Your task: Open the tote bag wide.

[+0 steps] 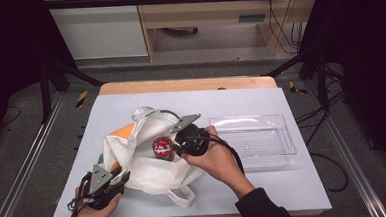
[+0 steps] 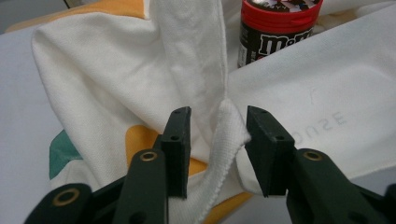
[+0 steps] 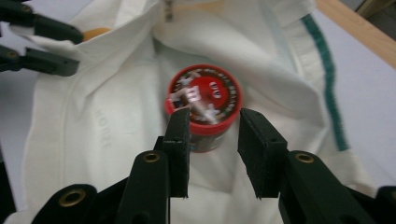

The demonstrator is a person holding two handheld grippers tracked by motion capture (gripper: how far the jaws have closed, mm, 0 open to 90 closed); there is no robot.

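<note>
Red-lidded dark candy jar (image 3: pixel 204 108) standing upright in the mouth of a white cloth tote bag (image 1: pixel 154 163), right gripper (image 3: pixel 213 135) hovering just above it with jaws parted, grasping nothing, left gripper (image 2: pixel 218 140) straddling the bag's hem, jaws released, clear plastic tray (image 1: pixel 278 146) lying beside the bag on the table.

tote bag (image 1: pixel 148 156): table (image 1: pixel 265 195) left-centre | candy jar (image 1: pixel 162 147): in bag | tray (image 1: pixel 255 140): right of bag

A wooden table (image 1: pixel 187 85) under a pale grey mat (image 1: pixel 261 102) fills the middle of the frame.
On the mat, a crumpled white cloth tote bag (image 1: pixel 149 166) lies left of centre; a clear rectangular plastic tray (image 1: pixel 255 140) sits to its right.
</note>
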